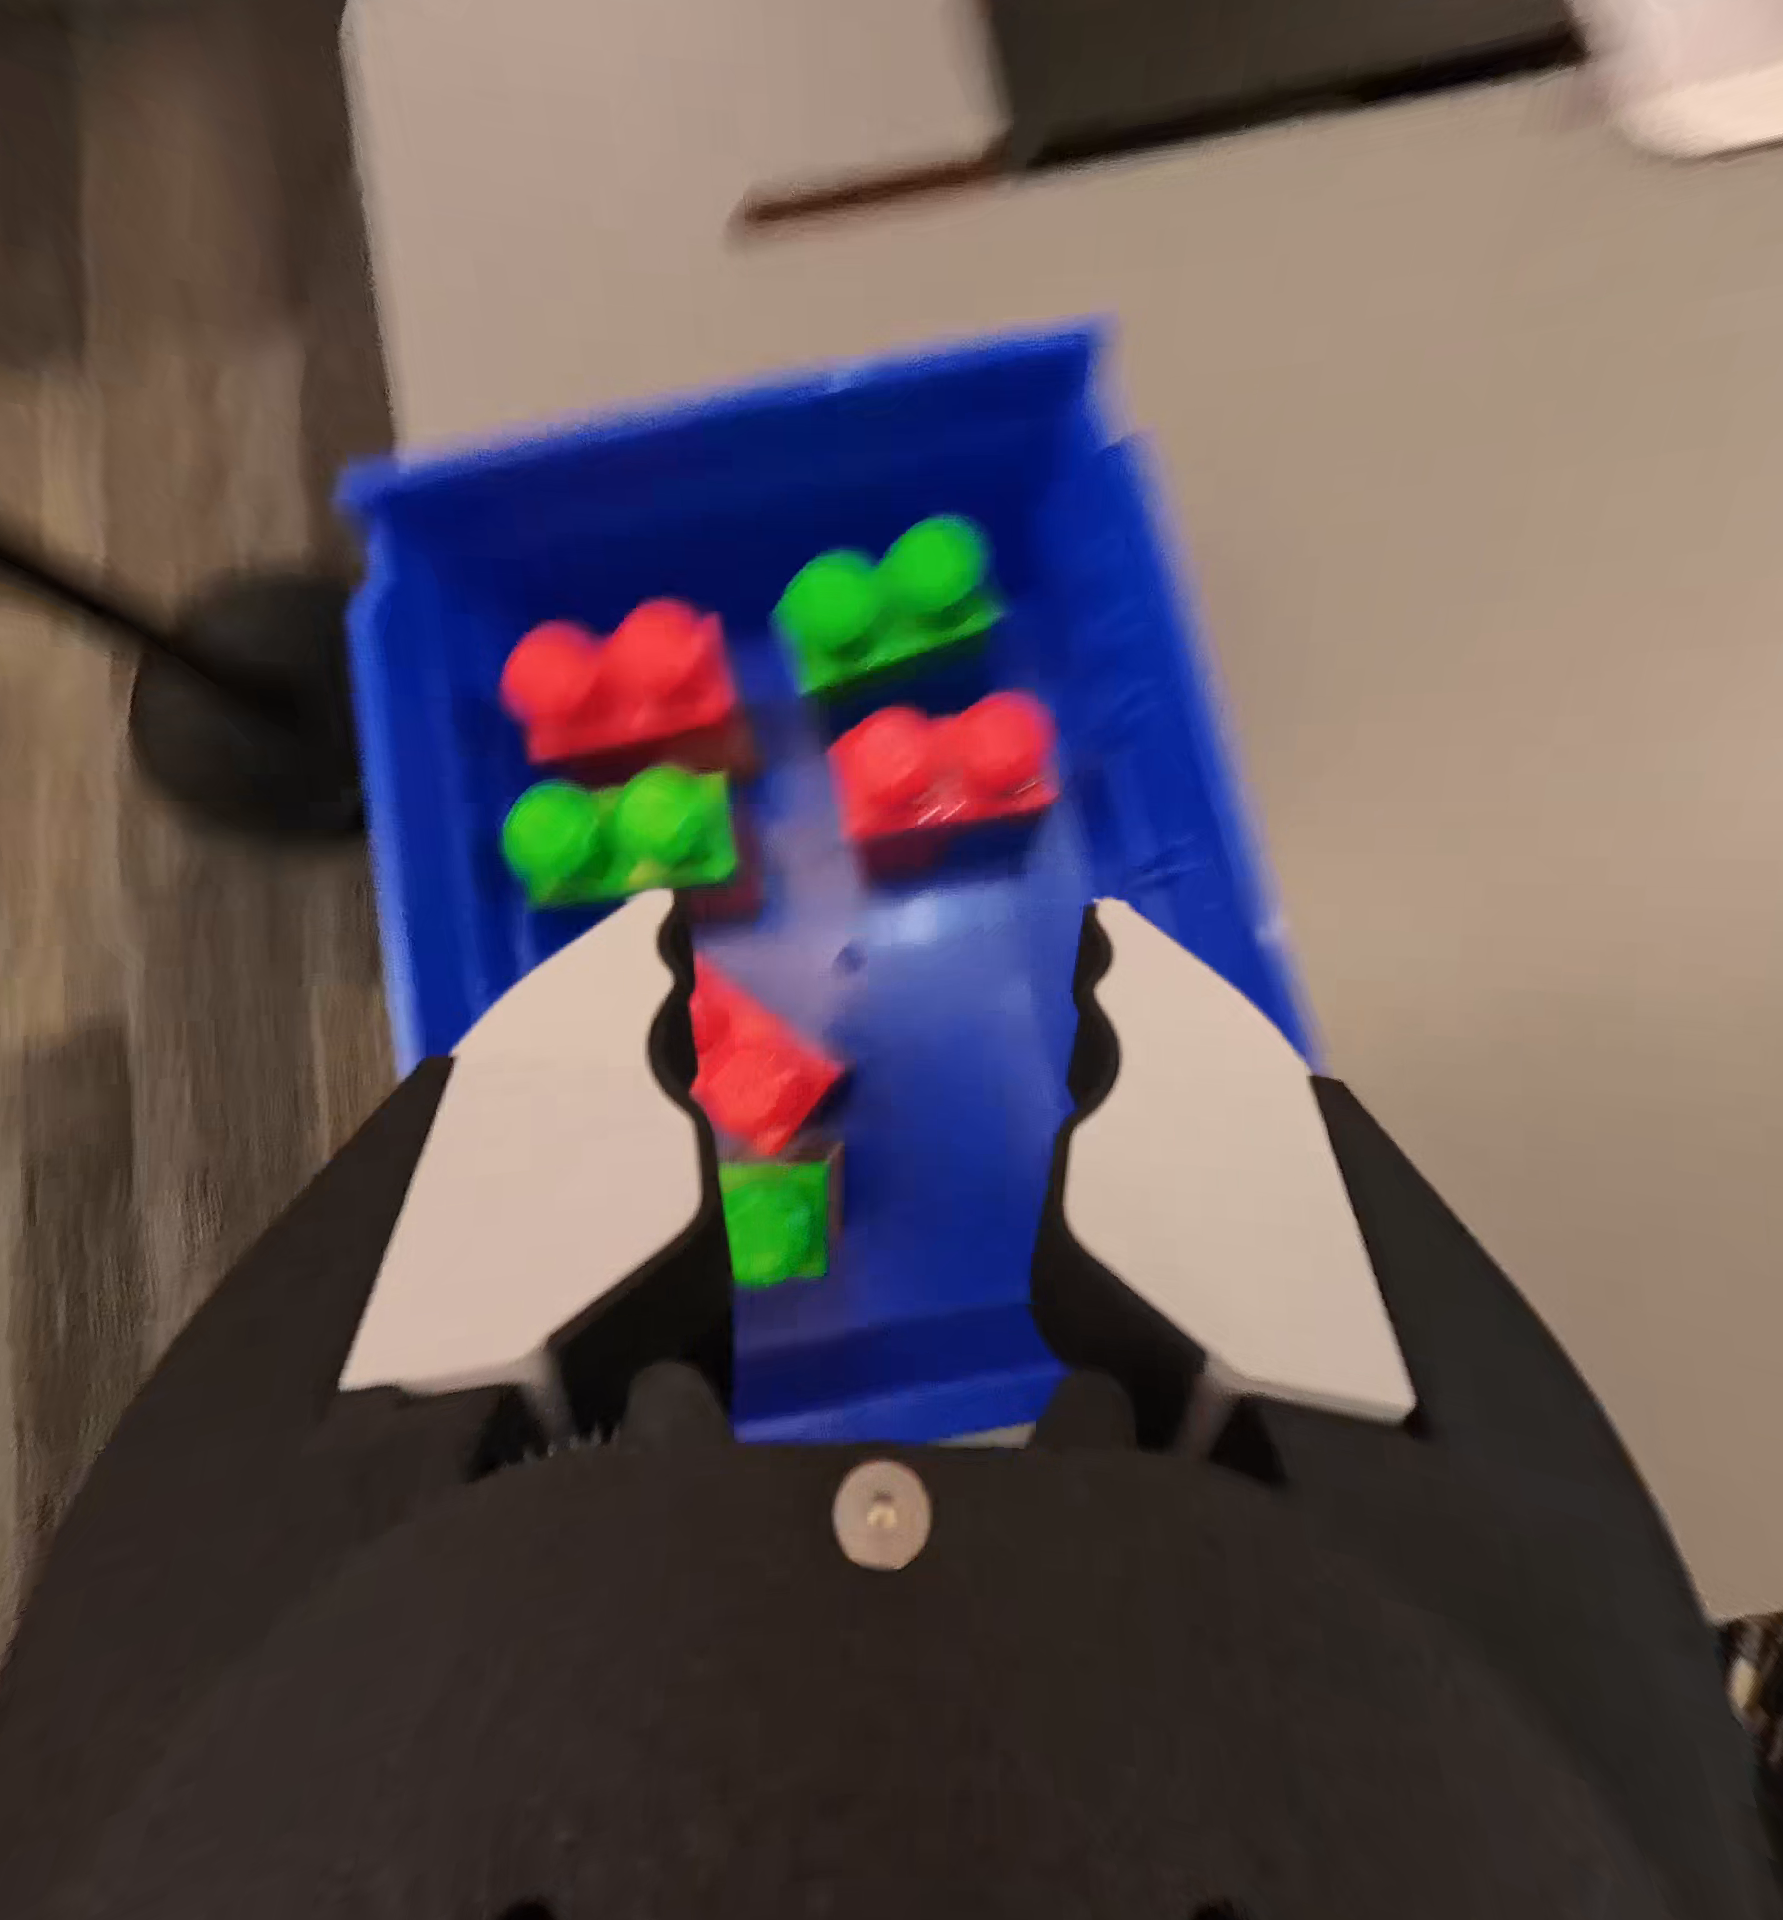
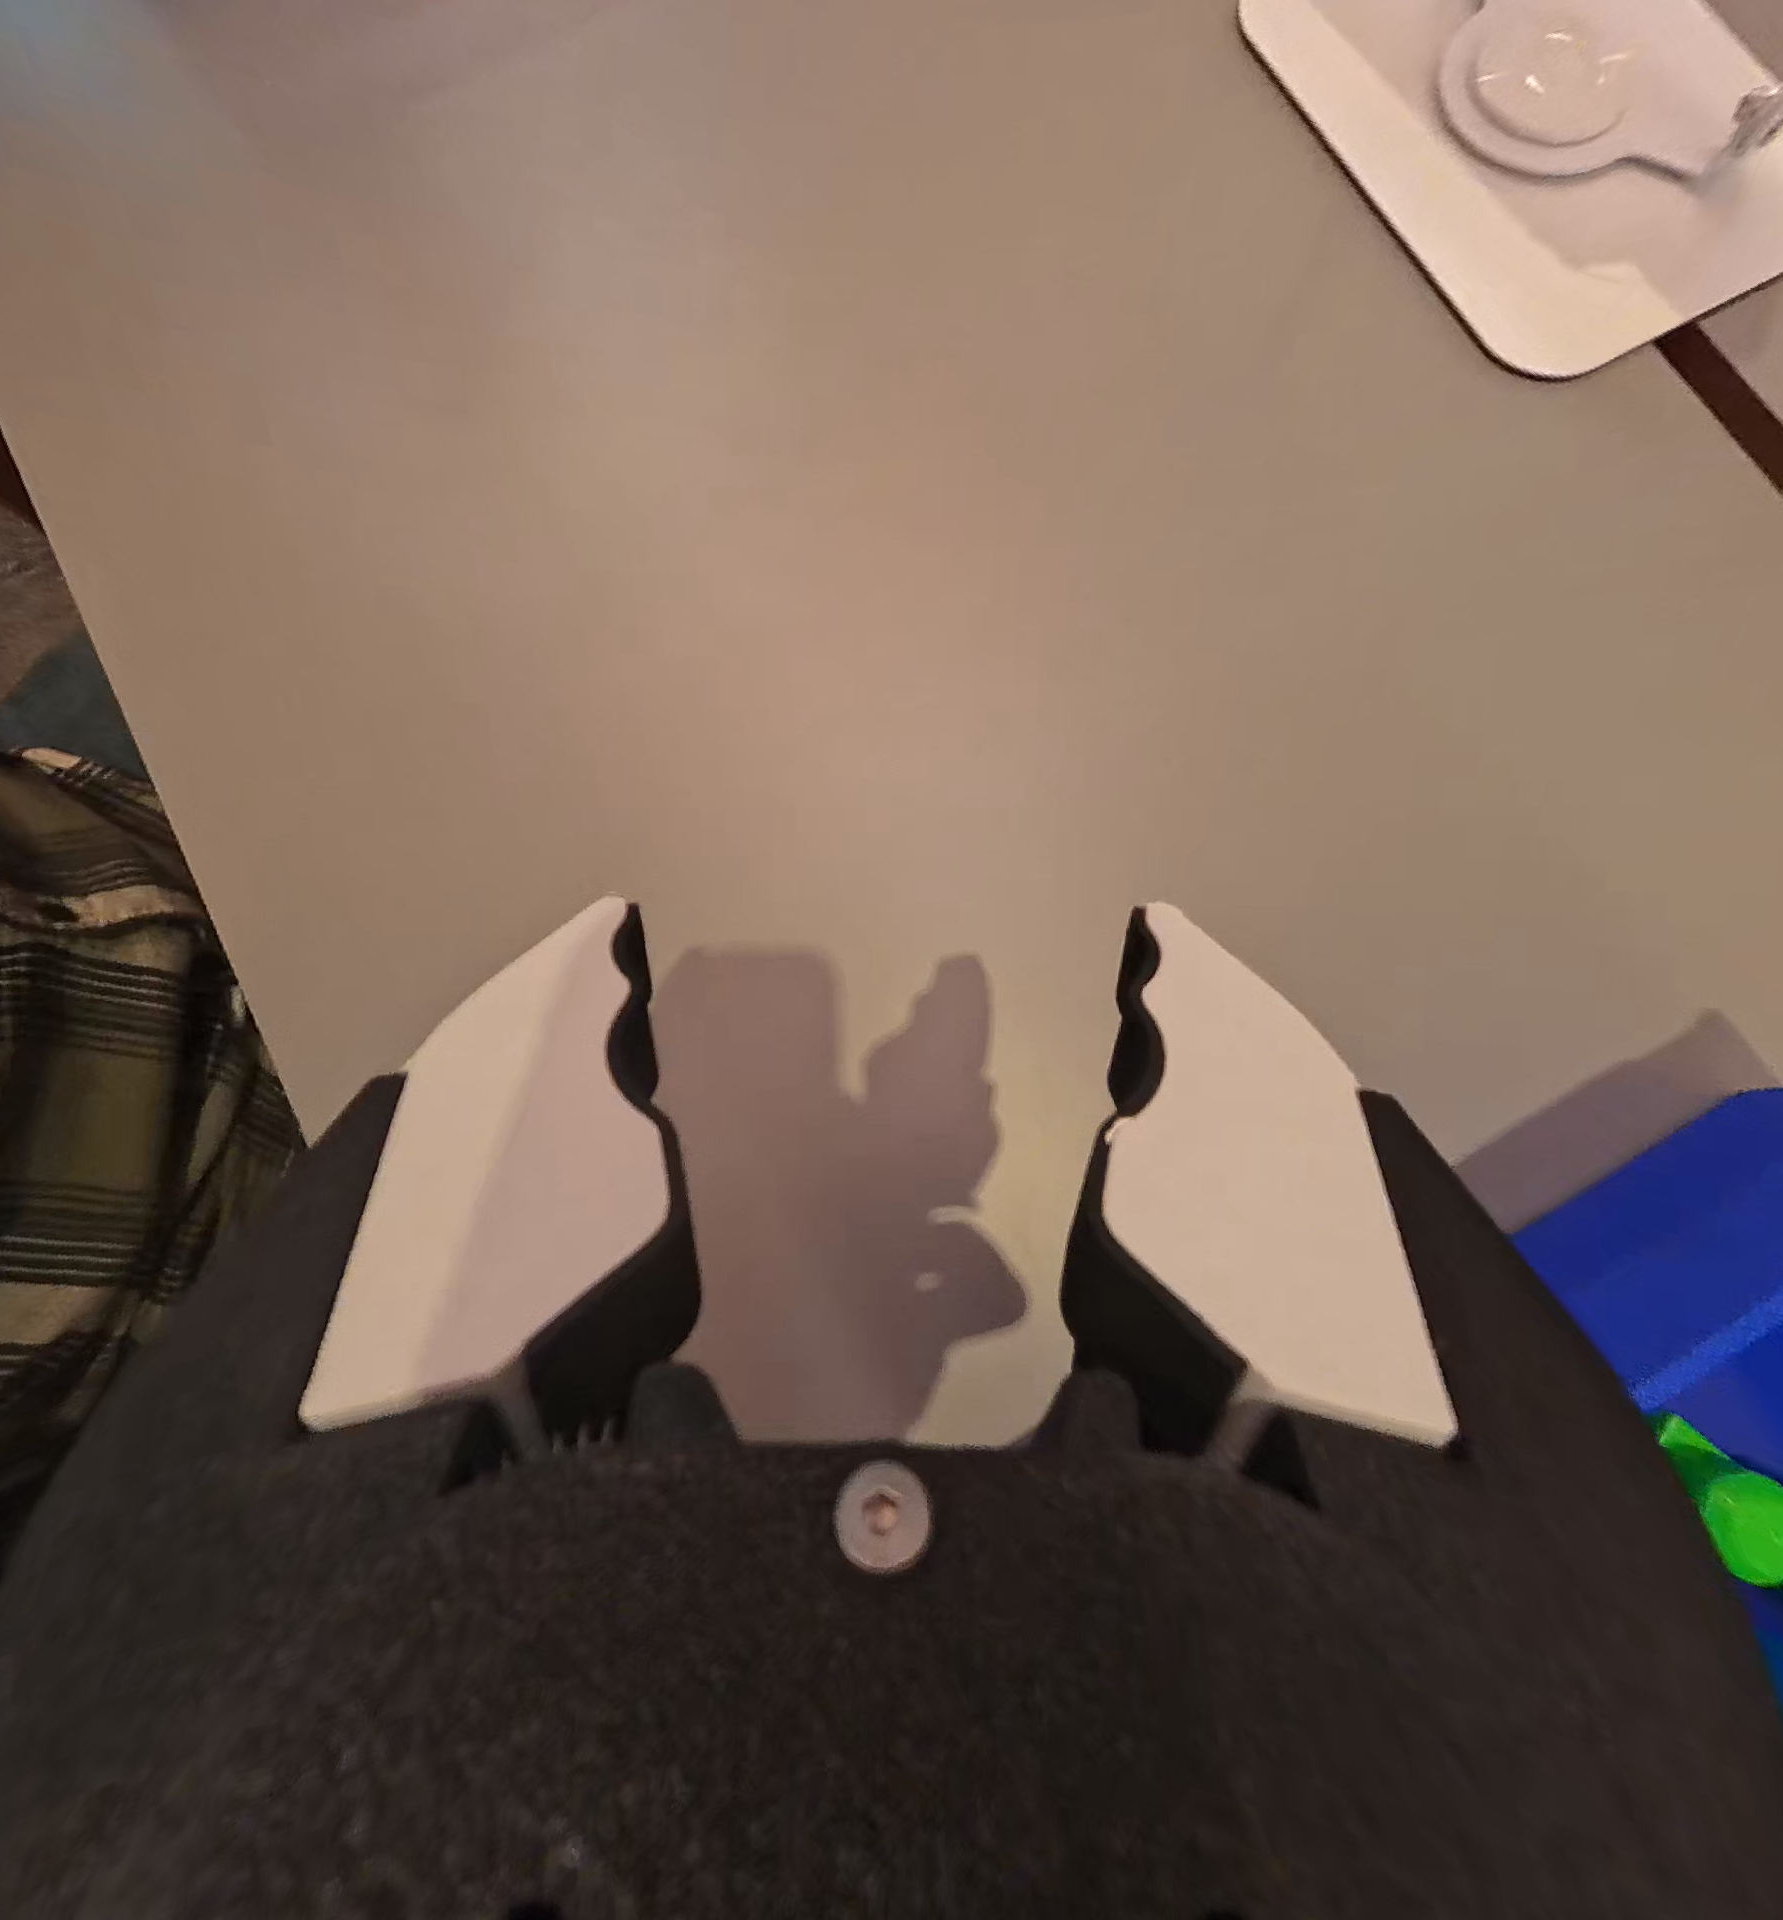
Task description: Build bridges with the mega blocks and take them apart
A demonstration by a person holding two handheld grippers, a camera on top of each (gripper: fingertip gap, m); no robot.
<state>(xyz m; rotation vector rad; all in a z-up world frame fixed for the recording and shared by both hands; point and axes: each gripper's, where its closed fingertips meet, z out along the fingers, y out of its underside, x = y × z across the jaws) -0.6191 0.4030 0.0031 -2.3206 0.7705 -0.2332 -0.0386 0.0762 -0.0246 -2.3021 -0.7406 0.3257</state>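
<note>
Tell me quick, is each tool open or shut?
Left tool: open, empty, above the blue bin of blocks.
Right tool: open, empty, over bare table.

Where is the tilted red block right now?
In the left wrist view, the tilted red block lies inside the blue bin, near its front, just above a green block and beside the open left gripper's left finger.

Left wrist view motion-blurred throughout. Red studded plastic block (image 1: 752, 1060) & green studded plastic block (image 1: 775, 1221) partly hidden behind left finger. Right wrist view: blue plastic bin (image 2: 1718, 1309) cut by right edge, green block (image 2: 1749, 1522) partly seen.
</note>
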